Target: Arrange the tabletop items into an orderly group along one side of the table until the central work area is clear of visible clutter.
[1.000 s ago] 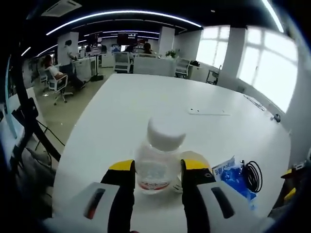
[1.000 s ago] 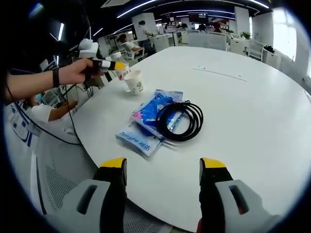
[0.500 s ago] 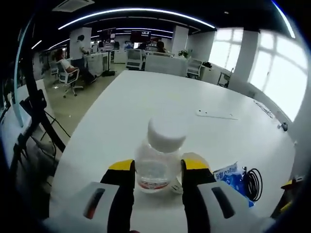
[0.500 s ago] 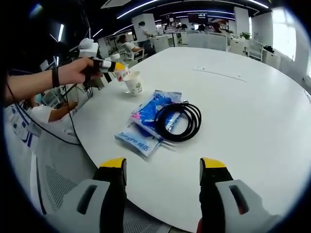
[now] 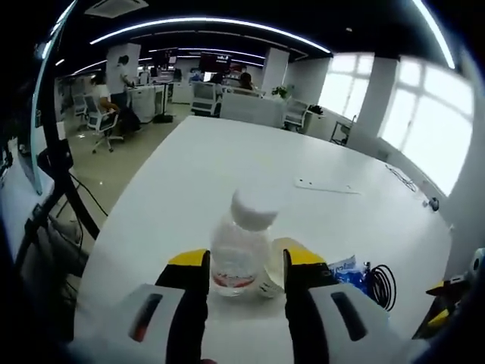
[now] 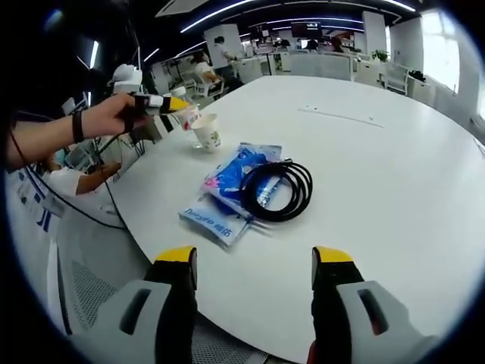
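While the left hand-held gripper point(image 5: 236, 262) pinches the bottle point(image 5: 241, 250), the right hand-held gripper point(image 6: 254, 262) hangs spread

An open-plan office: curved white ceiling light strips point(image 5: 204, 21), bright tall windows point(image 5: 424, 121), white desks and office chairs point(image 5: 95, 117) beyond.

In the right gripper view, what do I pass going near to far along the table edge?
Right gripper → blue plastic packet, with the black coiled cable lying on it → white paper cup → clear plastic bottle held in the left gripper.
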Available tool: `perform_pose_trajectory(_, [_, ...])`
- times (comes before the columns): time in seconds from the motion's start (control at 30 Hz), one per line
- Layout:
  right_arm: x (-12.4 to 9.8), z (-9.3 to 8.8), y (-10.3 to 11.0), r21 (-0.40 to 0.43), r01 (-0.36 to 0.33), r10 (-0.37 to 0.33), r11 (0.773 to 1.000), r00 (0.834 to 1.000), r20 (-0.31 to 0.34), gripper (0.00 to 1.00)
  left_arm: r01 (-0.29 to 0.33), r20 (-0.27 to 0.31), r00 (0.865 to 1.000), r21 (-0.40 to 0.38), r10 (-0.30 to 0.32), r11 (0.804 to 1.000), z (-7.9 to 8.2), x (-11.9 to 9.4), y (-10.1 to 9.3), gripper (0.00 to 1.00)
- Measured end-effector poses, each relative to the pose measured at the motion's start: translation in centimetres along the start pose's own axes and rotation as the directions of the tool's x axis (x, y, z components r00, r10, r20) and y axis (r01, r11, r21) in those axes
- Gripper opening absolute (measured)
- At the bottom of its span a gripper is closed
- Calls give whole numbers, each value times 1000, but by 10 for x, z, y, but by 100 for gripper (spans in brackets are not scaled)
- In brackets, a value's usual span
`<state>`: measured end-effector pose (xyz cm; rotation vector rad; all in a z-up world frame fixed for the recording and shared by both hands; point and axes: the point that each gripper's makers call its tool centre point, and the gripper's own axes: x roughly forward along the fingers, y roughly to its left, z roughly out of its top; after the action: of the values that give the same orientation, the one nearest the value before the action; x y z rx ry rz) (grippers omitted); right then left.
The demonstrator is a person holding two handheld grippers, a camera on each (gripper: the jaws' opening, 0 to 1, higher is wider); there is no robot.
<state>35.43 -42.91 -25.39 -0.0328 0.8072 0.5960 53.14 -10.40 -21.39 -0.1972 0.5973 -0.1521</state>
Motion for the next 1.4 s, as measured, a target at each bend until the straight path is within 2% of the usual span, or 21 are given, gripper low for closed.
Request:
perform_pose_trajectory(0.27, [-2, -3, -2, 12, 1, -1, 1000, 1000, 10, 61, -6, -18, 1000, 5, 6, 1000, -15, -23, 4, 41])
perform_pose_trajectory(0.5, [-3, -6, -6, 18, -2, 2, 1000, 1000, 14, 61, -14, -53, 998, 6, 14, 1000, -37, -45, 5, 43])
perform_pose_trajectory(0.67, [-3, -8, -8, 33, -12, 11, 999, 1000, 18, 62, 9, -79, 997, 1, -9, 1000, -54, -57, -4, 40])
perform_pose_trajectory(1.07, [3, -16, -13, 55, -36, 36, 998, 999, -2, 63, 54, -144, 988, -24, -57, 998, -100, -79, -31, 47])
perform_pose_trajectory(1.4, [8, -16, -16, 56, -53, 54, 997, 998, -14, 64, 95, -174, 980, -35, -100, 995, -121, -83, -46, 49])
